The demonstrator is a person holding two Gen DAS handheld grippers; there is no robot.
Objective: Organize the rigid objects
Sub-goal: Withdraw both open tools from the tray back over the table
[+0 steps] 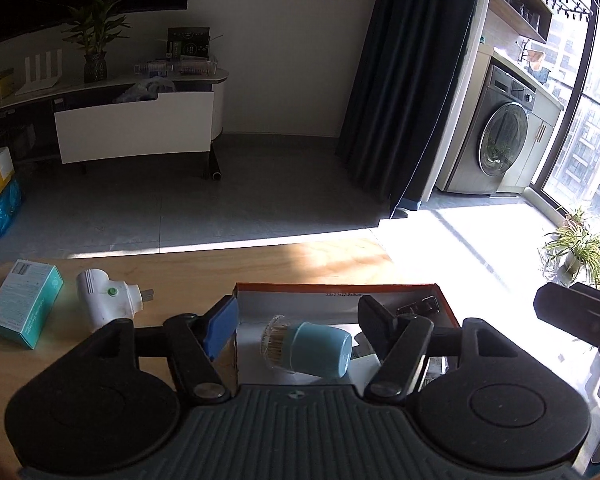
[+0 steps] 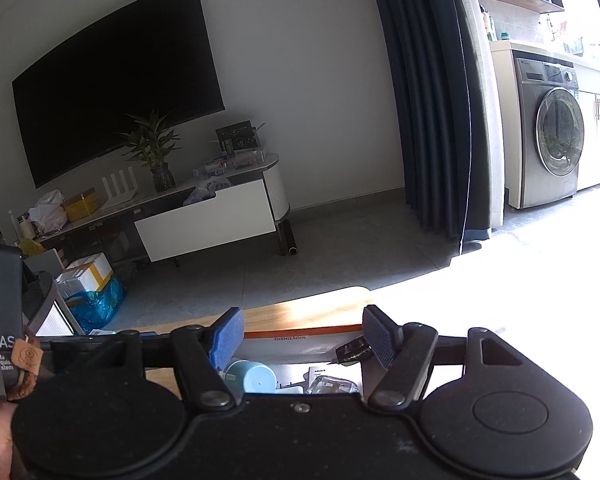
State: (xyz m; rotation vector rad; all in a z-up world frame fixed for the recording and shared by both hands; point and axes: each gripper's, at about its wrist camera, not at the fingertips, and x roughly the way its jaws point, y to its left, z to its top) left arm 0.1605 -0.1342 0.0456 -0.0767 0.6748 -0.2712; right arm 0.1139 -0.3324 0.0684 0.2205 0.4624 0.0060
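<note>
Both tongs are held apart and empty: the left tongs (image 1: 298, 316) over the box (image 1: 446, 304), the right tongs (image 2: 304, 334) above its near end. Inside the box a blue cup (image 1: 322, 354) lies on its side, apparently a toothpick holder with a clear part. On the worktop (image 1: 188, 268), left of the box, a white plug (image 1: 106, 298) and a teal carton (image 1: 22, 304) remain. The plug is judged light, stiff and smooth; it would be best gripped across its round body. The carton could dent if squeezed hard.
</note>
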